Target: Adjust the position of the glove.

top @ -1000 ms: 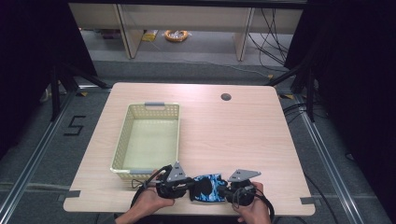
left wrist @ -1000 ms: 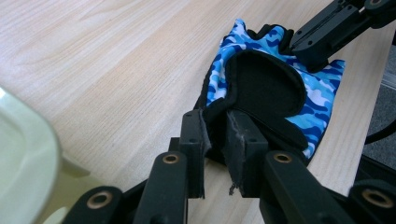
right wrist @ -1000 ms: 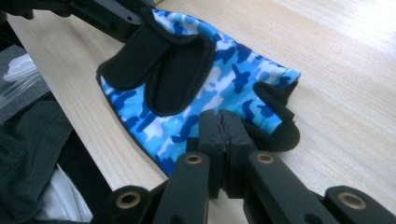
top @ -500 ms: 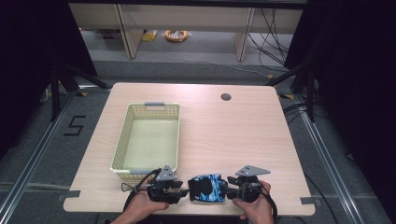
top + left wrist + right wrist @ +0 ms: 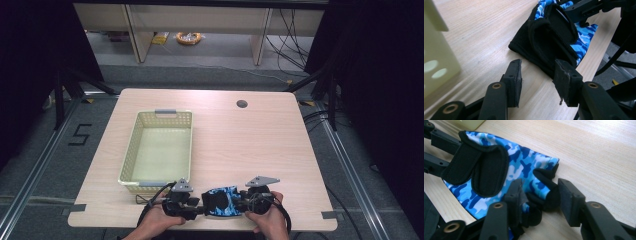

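Step in hand: I am letting go of the glove (image 5: 223,201) at the near edge of the table (image 5: 260,145); it is lying flat between my two tools, just right of the basket's (image 5: 159,146) near corner.
Left gripper (image 5: 196,212): its jaws have just been opening and are now standing apart. In the left gripper view (image 5: 537,81) the black cuff end of the glove (image 5: 549,40) is lying just beyond the tips; one tip is sitting right at its edge, and I am judging that nothing is being squeezed.
Right gripper (image 5: 242,206): its jaws sprang apart and have just been easing in a little. In the right gripper view (image 5: 540,202) the glove's short black finger ends (image 5: 544,187) are sitting in the gap, with the pads not pressing on them.
Where the glove is: on the bare wood, blue camouflage side (image 5: 519,160) up, strap (image 5: 477,167) folded across it, outside the basket.
Basket: standing empty, its wall (image 5: 434,60) close beside my left tool.
Next move, as I am judging it: I am needing a fresh hold on the glove, one jaw slid under an edge because the fabric is thin and limp, then a lift over the basket's near rim. The risk is pinching only one layer and dragging it off the table edge.
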The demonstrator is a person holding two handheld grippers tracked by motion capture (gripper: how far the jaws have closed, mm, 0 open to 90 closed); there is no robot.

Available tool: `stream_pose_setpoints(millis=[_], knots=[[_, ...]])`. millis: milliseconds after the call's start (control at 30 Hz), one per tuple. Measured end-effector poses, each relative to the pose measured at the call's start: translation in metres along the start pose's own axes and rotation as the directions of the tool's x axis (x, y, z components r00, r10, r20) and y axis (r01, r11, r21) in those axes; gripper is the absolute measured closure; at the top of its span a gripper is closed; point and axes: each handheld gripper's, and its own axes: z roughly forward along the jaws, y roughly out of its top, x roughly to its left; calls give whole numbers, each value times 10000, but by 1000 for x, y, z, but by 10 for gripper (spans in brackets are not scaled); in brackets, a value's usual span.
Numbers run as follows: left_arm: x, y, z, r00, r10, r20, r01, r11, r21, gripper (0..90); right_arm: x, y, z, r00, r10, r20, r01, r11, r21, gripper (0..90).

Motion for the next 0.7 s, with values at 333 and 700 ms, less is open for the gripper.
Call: stream_pose_setpoints(millis=[333,700], knots=[[1,2,7,9967,-600,544,599,9982,33,583,2,-4,-1,9998,-176,-116,175,9998,-55,658],[-4,8,17,9982,-275,535,282,9995,-120,646,0,-5,-1,9993,-55,-374,48,9998,-178,729]])
